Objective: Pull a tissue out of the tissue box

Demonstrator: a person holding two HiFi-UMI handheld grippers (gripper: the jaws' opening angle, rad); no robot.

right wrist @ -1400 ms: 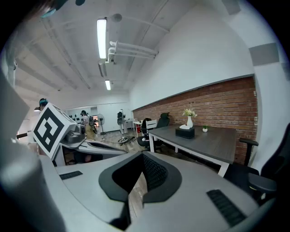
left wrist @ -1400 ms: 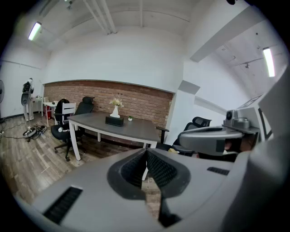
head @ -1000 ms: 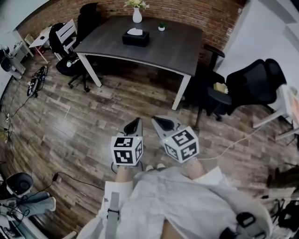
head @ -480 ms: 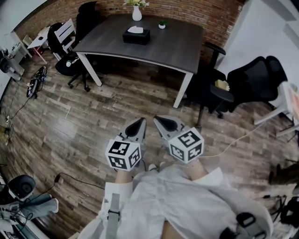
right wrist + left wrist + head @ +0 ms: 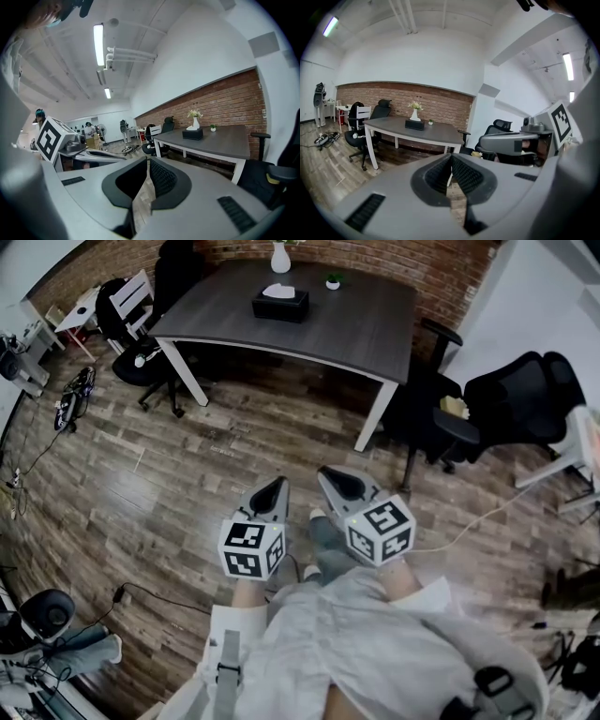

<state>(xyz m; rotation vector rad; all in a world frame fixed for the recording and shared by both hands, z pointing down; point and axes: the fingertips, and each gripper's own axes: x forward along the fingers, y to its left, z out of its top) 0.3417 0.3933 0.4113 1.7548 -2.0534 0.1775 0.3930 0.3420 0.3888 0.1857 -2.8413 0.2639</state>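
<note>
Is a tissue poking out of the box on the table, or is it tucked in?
Poking out: a white tissue stands above the top of the dark tissue box on the table.

Head view: steeply down from above. Gripper views: low, near level. All share distant table (image 5: 337,329), tissue box (image 5: 279,305).

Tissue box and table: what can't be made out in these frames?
- Tissue box: tiny in all three views; how the tissue sits in the slot cannot be told.
- Vase: the head view's top edge cuts off its flowers.
- Pot: too small in every view to identify the plant.
- Table: far legs hidden beneath its own top in the head view.
</note>
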